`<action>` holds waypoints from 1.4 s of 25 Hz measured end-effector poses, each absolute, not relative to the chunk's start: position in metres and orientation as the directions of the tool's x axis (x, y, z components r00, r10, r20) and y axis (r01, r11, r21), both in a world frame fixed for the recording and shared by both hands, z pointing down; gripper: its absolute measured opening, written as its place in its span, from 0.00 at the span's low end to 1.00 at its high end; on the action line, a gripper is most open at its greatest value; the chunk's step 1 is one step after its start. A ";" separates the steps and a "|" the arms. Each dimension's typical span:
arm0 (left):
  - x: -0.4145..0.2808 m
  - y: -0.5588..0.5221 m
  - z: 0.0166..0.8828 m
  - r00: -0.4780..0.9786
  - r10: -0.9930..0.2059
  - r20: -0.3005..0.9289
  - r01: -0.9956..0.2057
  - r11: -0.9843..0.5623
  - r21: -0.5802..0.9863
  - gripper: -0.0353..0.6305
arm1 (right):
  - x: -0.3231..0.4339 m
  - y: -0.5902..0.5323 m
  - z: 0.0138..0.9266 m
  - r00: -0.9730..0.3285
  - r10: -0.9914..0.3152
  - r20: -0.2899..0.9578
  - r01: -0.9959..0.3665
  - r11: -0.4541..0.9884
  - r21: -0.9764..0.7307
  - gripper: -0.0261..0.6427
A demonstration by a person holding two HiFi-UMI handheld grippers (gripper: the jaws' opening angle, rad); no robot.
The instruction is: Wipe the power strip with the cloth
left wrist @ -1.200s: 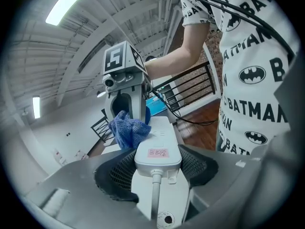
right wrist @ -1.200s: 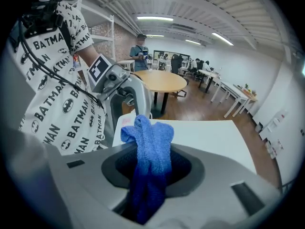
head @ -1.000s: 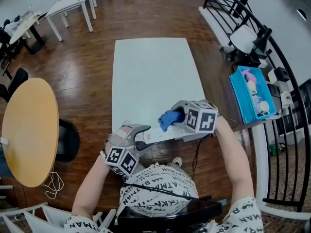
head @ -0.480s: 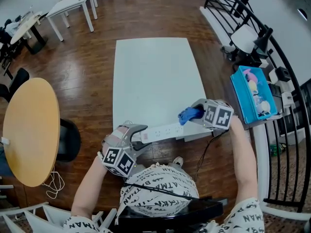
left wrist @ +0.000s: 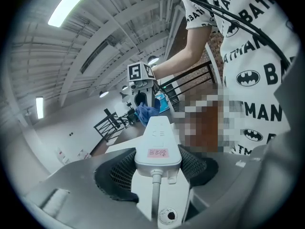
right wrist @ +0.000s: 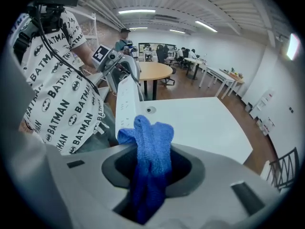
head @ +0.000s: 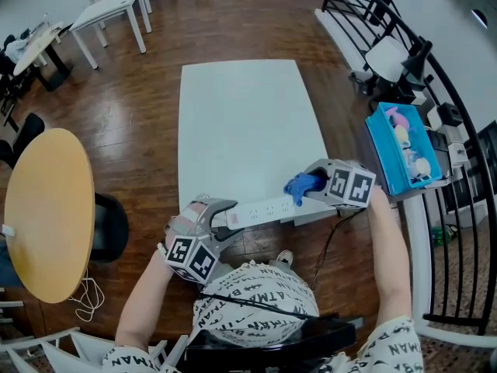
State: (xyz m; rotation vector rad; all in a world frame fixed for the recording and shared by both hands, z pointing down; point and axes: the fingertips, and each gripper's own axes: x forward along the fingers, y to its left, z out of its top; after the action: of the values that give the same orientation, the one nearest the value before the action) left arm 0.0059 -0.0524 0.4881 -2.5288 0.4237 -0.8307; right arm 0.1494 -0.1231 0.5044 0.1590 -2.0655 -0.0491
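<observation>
Fingers of left gripper (head: pixel 220 217) clamp power strip (head: pixel 261 209) end; those of right gripper (head: pixel 310 185) pinch cloth (head: pixel 297 185). Hold strip steady, press cloth flat, sweep full length.

A white table (head: pixel 248 123) sits between a round wooden table (head: pixel 46 208) and blue bin (head: pixel 380 158).

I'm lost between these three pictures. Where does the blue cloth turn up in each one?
Head view: the blue cloth sits right of centre, at the right end of the power strip.
Left gripper view: small, just above centre, beyond the strip's far end.
Right gripper view: large, lower centre, closest to the camera.
Shared landmark: the power strip, running up behind the cloth here.
</observation>
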 end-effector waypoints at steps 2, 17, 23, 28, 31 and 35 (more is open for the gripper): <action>0.010 -0.051 0.490 0.774 -0.406 0.486 -0.138 -0.857 -0.497 0.48 | 0.136 -0.119 0.501 -0.482 -0.119 0.868 -0.075 0.993 0.094 0.25; 0.023 -0.043 0.504 0.778 -0.370 0.507 -0.100 -0.870 -0.482 0.48 | 0.008 -0.091 0.486 -0.619 0.001 0.786 0.079 0.995 0.061 0.24; 0.016 -0.048 0.515 0.777 -0.368 0.510 -0.119 -0.882 -0.456 0.48 | 0.016 -0.110 0.498 -0.676 -0.056 0.735 -0.029 0.998 0.050 0.24; -0.007 -0.067 0.552 0.749 -0.364 0.554 -0.172 -0.914 -0.368 0.48 | 0.051 -0.133 0.468 -0.798 -0.233 0.556 -0.285 0.959 -0.007 0.25; -0.024 -0.092 0.575 0.734 -0.371 0.568 -0.241 -0.925 -0.293 0.48 | 0.084 -0.144 0.447 -0.814 -0.382 0.437 -0.444 0.895 -0.044 0.25; -0.028 -0.119 0.604 0.720 -0.338 0.606 -0.255 -0.941 -0.221 0.48 | 0.140 -0.140 0.444 -0.756 -0.557 0.344 -0.622 0.775 -0.112 0.25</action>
State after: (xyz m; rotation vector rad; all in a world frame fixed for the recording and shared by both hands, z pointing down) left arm -0.0280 -0.1188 0.6042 -2.7998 0.4843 -1.0221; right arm 0.1397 -0.1398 0.4441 0.9116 -2.6776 0.3167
